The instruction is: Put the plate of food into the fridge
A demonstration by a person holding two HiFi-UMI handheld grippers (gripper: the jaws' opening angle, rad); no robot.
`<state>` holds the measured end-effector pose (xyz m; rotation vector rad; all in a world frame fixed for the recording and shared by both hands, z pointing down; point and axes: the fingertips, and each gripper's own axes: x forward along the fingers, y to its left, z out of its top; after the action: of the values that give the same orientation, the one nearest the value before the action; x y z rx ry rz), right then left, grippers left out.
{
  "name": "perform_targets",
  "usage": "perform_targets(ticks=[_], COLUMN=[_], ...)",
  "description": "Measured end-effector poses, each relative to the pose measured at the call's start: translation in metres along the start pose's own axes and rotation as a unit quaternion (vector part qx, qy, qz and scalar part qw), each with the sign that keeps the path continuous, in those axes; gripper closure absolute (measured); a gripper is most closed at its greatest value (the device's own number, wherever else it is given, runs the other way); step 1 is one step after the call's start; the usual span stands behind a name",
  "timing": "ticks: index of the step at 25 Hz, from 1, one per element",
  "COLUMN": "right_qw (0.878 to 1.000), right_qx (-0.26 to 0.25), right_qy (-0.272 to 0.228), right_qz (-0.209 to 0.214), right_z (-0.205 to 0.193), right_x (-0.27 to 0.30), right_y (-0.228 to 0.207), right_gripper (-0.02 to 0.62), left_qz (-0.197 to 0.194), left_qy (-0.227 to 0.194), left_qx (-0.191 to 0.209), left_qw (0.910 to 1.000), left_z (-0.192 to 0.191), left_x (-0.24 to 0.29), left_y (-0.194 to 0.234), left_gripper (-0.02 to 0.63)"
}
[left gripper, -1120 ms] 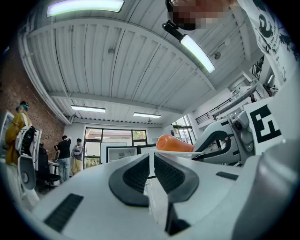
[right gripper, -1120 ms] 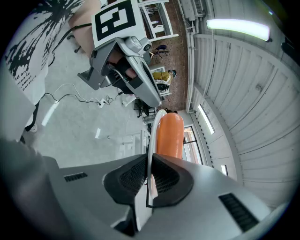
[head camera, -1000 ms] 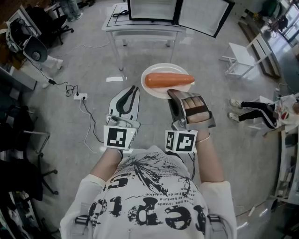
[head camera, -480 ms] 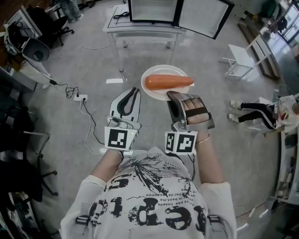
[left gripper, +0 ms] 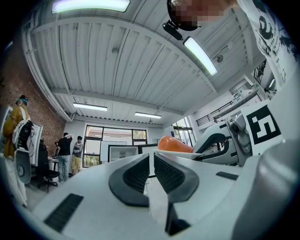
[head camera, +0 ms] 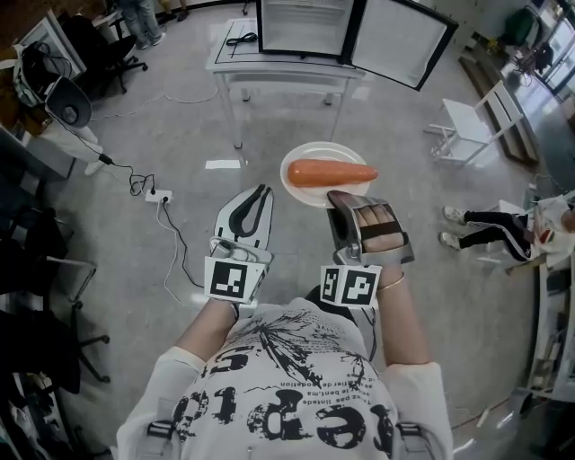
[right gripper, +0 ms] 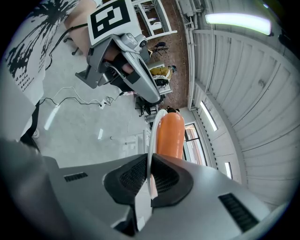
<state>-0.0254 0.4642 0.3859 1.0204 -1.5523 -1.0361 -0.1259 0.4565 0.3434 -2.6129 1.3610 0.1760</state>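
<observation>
While the person is standing on the grey floor [head camera: 135, 260], the 2 tools are pointing forward side by side, apart from each other.

Right hand-held gripper [head camera: 346, 196]: its jaws are closing on the near rim of the white plate [head camera: 310, 154] and are carrying it in the air, above the floor and short of the fridge. In the right gripper view the thin rim [right gripper: 151, 140] is sitting edge-on between the 2 dark ribbed pads [right gripper: 133, 177], both of which are pressing on it.

Plate contents: 1 orange carrot [head camera: 331, 173] is lying across the plate, its long axis running left to right in the head view.

Left hand-held gripper [head camera: 261, 190]: it is holding nothing. In the left gripper view its jaws are standing drawn together to a thin slit, with no object between them, and the carrot [left gripper: 174, 144] is showing just to its right.

Fridge [head camera: 310, 27]: it is standing on a white tabletop [head camera: 235, 54] ahead of the person, well beyond the plate, with its door [head camera: 404, 40] hanging open toward the right.

Surroundings: a power strip [head camera: 154, 193] is lying on the floor to the left, and a white chair [head camera: 467, 121] is standing to the right.
</observation>
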Motion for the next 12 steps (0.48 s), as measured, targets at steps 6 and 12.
perform_targets(ticks=[6, 12], right_qw=[1.0, 0.999], right_qx=[-0.003, 0.013], right_qy=[-0.004, -0.017], right_qz=[0.017, 0.03], right_z=[0.001, -0.01], right_x=[0.013, 0.039], right_y=[0.007, 0.005], right_gripper=[0.577, 0.577], left_qz=[0.012, 0.022], left_qy=[0.013, 0.012], left_qx=[-0.01, -0.007], left_qw=[0.9998, 0.9997], left_z=[-0.011, -0.022], left_x=[0.003, 0.026], left_y=[0.011, 0.019], left_gripper=[0.569, 0.569])
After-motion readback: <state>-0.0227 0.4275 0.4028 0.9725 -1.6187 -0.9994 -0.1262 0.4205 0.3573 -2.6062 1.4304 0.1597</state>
